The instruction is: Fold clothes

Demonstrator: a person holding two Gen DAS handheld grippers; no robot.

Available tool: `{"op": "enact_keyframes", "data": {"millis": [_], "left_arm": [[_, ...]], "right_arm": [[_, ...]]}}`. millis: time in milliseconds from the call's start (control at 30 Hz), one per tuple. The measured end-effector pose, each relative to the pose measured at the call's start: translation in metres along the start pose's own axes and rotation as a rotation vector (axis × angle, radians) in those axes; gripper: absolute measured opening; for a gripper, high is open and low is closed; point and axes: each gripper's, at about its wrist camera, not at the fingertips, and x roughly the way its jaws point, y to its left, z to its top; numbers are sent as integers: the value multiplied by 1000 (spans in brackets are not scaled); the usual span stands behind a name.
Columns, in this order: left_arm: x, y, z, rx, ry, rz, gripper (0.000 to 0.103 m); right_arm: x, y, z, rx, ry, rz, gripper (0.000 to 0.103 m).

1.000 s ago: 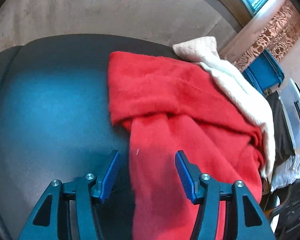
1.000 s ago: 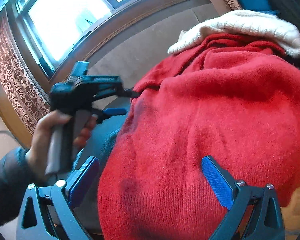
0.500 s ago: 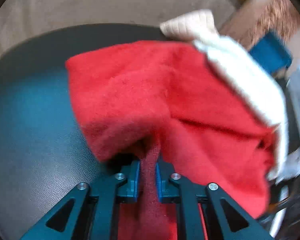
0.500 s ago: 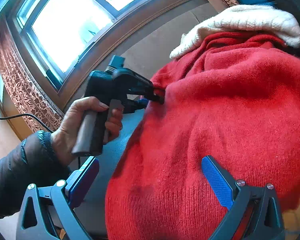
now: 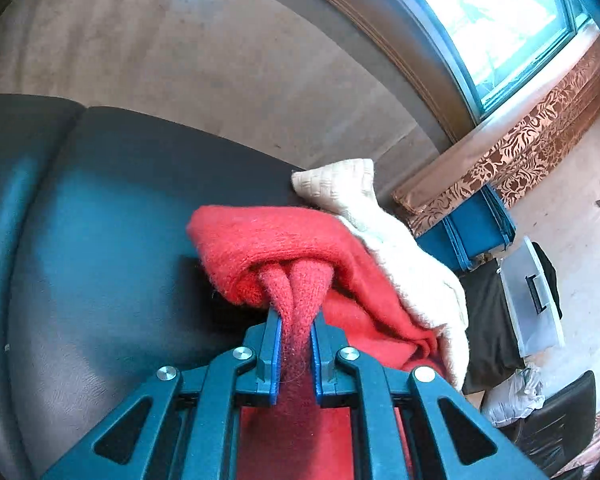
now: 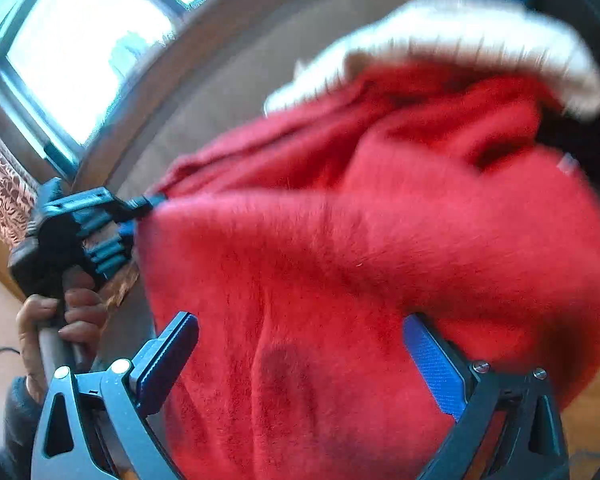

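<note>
Gripping a bunched fold of red sweater in the clamped left gripper, lifting off the dark seat; right gripper agape, empty, needing the opposite edge.

Red knit sweater: heaped on the dark leather seat cushion, toward its right end.
Cream knit garment: against the sweater's right and far side, partly draped over it.
Left gripper: at the sweater's near edge, a fold between its fingers.
Right gripper: sweater lying between its spread fingers.
Blue plastic bin: right of the seat, behind the cream garment.
</note>
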Motion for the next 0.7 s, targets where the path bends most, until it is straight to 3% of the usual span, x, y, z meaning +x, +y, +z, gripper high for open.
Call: {"op": "enact_keyframes", "data": {"millis": [67, 167, 233, 333, 433, 467, 533, 600, 700], "left_arm": [[-7, 8, -1, 7, 8, 19, 10], [-13, 22, -2, -5, 15, 54, 10], [-12, 28, 1, -27, 12, 70, 10], [-12, 40, 8, -72, -1, 85, 10], [-13, 52, 14, -117, -14, 100, 10], [-13, 56, 16, -132, -19, 105, 10], [-13, 64, 21, -162, -28, 116, 10], [-14, 72, 25, -192, -36, 126, 10], [-15, 81, 28, -216, -47, 142, 10]], "right_arm": [[1, 15, -1, -56, 17, 31, 103], [-17, 31, 24, -124, -97, 39, 103], [-16, 43, 59, -210, -128, 5, 103], [11, 42, 106, -219, -78, 22, 103], [46, 20, 158, -201, -89, -81, 100], [55, 8, 172, -169, -94, -120, 95], [73, -20, 199, -87, -106, -175, 62], [84, -41, 219, -93, -133, -231, 45], [86, -60, 227, -131, -169, -261, 38]]}}
